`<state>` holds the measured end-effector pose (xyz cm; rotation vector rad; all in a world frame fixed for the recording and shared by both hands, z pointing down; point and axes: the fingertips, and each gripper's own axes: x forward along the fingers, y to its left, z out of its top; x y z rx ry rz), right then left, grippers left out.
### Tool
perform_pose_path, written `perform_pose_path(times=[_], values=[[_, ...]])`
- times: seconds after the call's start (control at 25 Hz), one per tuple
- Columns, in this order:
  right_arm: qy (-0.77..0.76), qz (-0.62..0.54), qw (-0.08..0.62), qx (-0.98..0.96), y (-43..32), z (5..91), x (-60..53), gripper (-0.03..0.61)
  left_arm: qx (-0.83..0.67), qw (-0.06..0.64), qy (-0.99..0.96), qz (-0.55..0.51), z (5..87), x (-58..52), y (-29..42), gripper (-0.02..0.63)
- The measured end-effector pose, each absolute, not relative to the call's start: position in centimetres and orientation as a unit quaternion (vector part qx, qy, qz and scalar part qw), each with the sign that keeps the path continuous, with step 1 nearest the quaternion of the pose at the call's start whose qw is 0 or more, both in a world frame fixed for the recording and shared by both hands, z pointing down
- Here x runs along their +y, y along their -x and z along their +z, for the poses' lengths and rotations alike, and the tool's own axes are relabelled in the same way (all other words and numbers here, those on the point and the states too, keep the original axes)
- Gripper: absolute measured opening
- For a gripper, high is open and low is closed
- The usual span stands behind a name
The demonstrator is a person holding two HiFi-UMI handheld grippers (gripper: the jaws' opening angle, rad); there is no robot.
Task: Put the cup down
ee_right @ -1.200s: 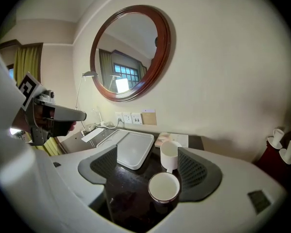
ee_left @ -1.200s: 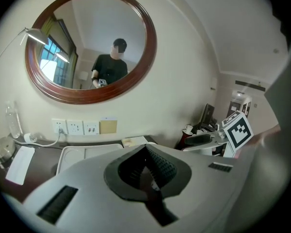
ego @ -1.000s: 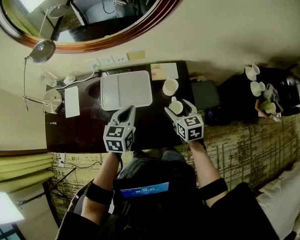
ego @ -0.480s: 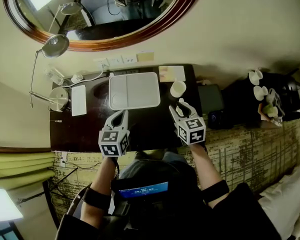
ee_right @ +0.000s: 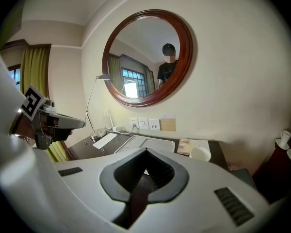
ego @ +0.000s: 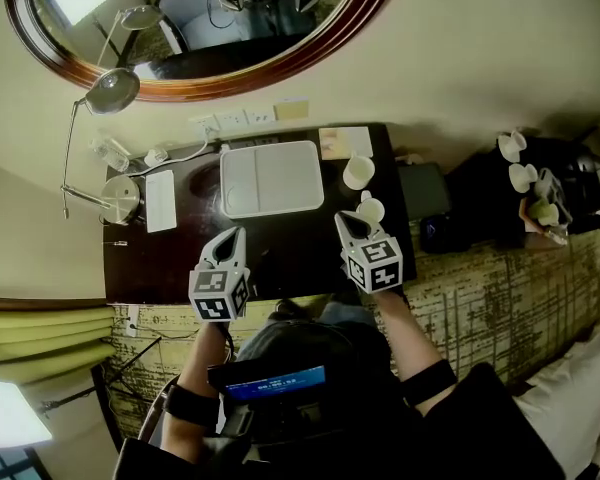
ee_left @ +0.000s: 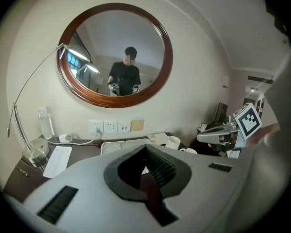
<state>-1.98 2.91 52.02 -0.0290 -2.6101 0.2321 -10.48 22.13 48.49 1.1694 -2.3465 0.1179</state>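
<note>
On the dark desk (ego: 180,258), two white cups stand near the right end. One cup (ego: 358,171) (ee_left: 173,142) (ee_right: 200,153) is beside the white tray (ego: 273,178). The other cup (ego: 371,209) (ee_left: 188,151) stands alone just beyond my right gripper (ego: 346,220), apart from it. That gripper's jaws have just been closing and are now shut with nothing between them. My left gripper (ego: 234,234) hovers over the desk's front left part, shut and empty. The left gripper view shows the right gripper (ee_left: 230,132) from the side.
A desk lamp (ego: 110,88), its round base (ego: 120,198), a white card (ego: 160,200), a bottle (ego: 108,153) and wall sockets (ego: 230,120) fill the desk's left and back. A black box (ego: 423,190) lies right of the desk; further right is a dark stand with cups (ego: 515,163).
Both grippers have drawn back toward the desk's front edge. The cup that sat between the right gripper's jaws now stands free on the desk, and those jaws have closed.
</note>
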Motion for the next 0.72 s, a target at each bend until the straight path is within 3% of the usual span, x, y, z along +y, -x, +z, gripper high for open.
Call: perform_pose_path(times=[0.72], values=[[0.037, 0.092, 0.270, -0.958, 2.5, 52.6, 2.5, 0.002, -0.857, 0.262, -0.443, 0.029, 48.7, 20.2, 9.9, 0.005]])
